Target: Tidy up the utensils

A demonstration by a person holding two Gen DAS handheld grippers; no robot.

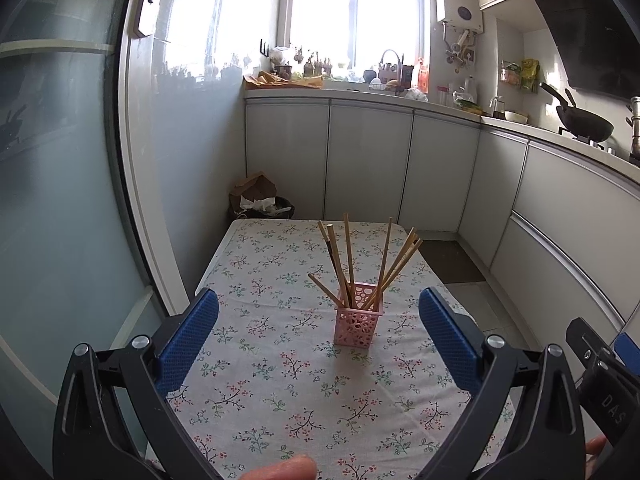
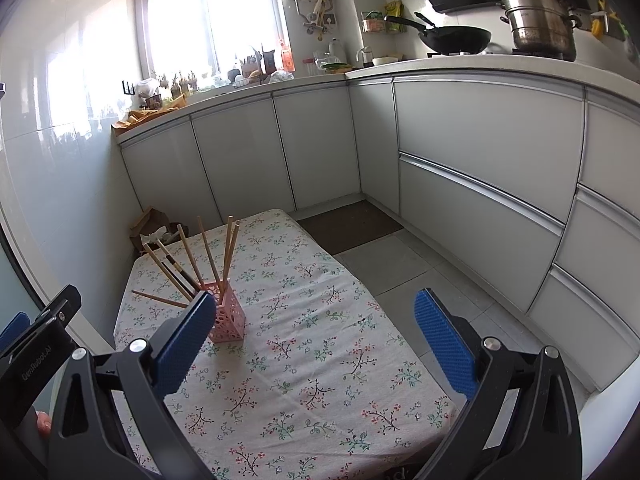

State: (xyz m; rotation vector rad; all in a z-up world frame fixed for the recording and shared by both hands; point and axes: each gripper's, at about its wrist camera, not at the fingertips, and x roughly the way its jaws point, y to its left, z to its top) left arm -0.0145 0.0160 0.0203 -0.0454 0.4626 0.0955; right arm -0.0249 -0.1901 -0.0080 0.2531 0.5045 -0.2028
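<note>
**Chopstick holder dead ahead of the left claw, off to the side of the right**

The pink holder (image 1: 359,324) stands upright on the flowered tabletop (image 1: 280,400), a little below the middle of the left wrist view. The wooden chopsticks (image 1: 349,256) rise from it and fan apart: some lean to the upper left, some to the upper right, and one lies low, its free end pointing left. Their long axes run mostly upward, tips splayed, so the bundle is loose rather than gathered.

In the left wrist view the holder sits between the two blue pads, slightly right of the centre line and beyond their tips. The left claw (image 1: 319,310) is spread wide and grips nothing; nothing touches the holder.

In the right wrist view the same holder (image 2: 226,322) appears at the left of the frame, partly hidden behind the left-hand blue pad (image 2: 184,344). The right claw (image 2: 316,312) is also spread wide and empty, aimed at bare cloth with the holder outside its gap.

My judgement: the left claw is better lined up with the holder; the right would need to swing toward frame left. All visible chopsticks stand in the holder, so little may remain beyond straightening.
</note>
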